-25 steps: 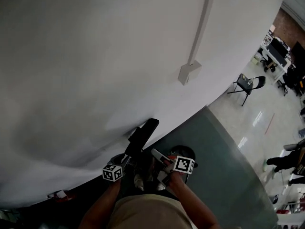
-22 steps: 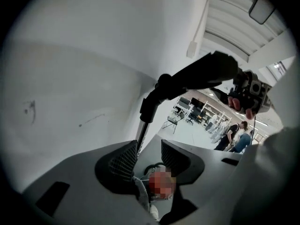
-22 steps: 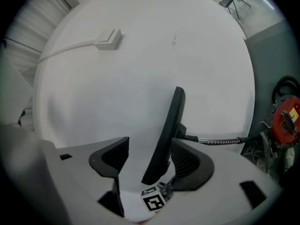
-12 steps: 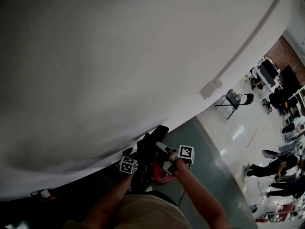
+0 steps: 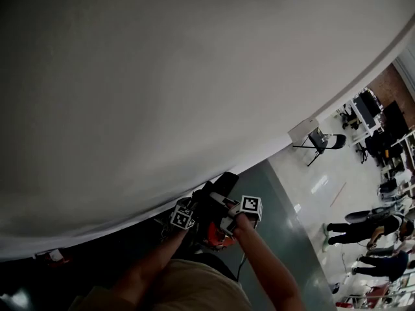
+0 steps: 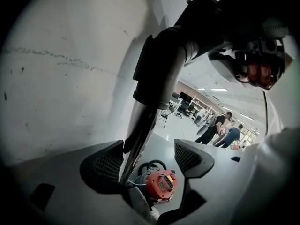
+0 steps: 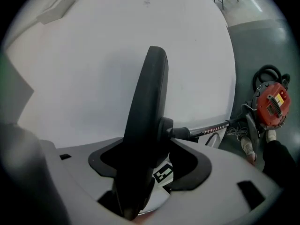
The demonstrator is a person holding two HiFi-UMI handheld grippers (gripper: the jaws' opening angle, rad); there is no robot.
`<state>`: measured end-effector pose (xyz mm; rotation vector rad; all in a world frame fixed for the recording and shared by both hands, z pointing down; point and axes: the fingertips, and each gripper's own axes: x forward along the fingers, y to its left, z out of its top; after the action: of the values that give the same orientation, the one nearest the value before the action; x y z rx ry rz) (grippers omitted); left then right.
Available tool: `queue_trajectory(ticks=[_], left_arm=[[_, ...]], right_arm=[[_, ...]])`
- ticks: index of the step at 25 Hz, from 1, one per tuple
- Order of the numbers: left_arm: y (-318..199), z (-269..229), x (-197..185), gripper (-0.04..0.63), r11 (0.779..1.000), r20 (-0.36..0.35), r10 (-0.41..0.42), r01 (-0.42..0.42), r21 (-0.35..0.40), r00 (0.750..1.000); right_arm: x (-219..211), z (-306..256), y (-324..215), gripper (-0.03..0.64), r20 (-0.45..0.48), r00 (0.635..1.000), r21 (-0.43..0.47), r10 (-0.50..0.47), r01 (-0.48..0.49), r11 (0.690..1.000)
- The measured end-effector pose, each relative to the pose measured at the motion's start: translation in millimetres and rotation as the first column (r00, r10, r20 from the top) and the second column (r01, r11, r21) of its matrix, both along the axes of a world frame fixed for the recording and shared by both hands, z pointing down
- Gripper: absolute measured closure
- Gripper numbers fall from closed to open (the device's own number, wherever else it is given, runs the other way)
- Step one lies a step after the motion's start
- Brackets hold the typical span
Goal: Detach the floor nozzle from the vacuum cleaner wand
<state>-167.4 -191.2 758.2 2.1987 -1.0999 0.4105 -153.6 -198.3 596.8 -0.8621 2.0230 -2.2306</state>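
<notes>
Now just opened wide, left tool (image 6: 148,161) straddles wand (image 6: 140,128), right tool (image 7: 154,165) nozzle (image 7: 147,111).

Head cam is mostly white wall (image 5: 162,76). Down low, my left gripper (image 5: 189,214) and right gripper (image 5: 235,212) crowd the black floor nozzle (image 5: 221,185). Both sets of fingers have just been opening, with vacuum parts between them. The red vacuum body (image 5: 216,237) sits just below. A folding chair (image 5: 322,141) and some people (image 5: 360,225) are off right on the grey floor (image 5: 285,219).
</notes>
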Motion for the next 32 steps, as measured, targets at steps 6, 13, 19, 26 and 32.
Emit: queue_trajectory(ticks=[6,13,19,26,32], left_arm=[[9.3,12.0,4.3,0.264,0.993,0.043,0.117,-0.117,-0.009,0.992],[48.5,-0.9,60.7,0.264,0.877,0.068,0.472,-0.476,0.061,0.879],[101.7,-6.7,123.8,0.275,0.708,0.012,0.706,-0.706,0.034,0.708],[132.2,-12.8,159.5,0.343,0.656,0.003,0.753,-0.752,0.063,0.658],[164.2,-8.0,195.9,0.367,0.525,0.089,0.842,-0.846,0.095,0.532]], right_arm=[[21.8,-10.3,16.0,0.347,0.053,0.998,0.004,0.027,-0.027,1.000],[77.6,-26.0,77.2,0.360,0.067,0.995,0.021,-0.071,0.069,0.997],[135.0,-31.1,121.0,0.378,0.029,0.992,0.034,-0.121,0.120,0.992],[173.4,-35.5,160.3,0.388,0.016,0.995,0.032,-0.100,0.099,0.995],[208.9,-38.3,190.7,0.382,-0.034,0.991,0.094,-0.131,0.134,0.987]])
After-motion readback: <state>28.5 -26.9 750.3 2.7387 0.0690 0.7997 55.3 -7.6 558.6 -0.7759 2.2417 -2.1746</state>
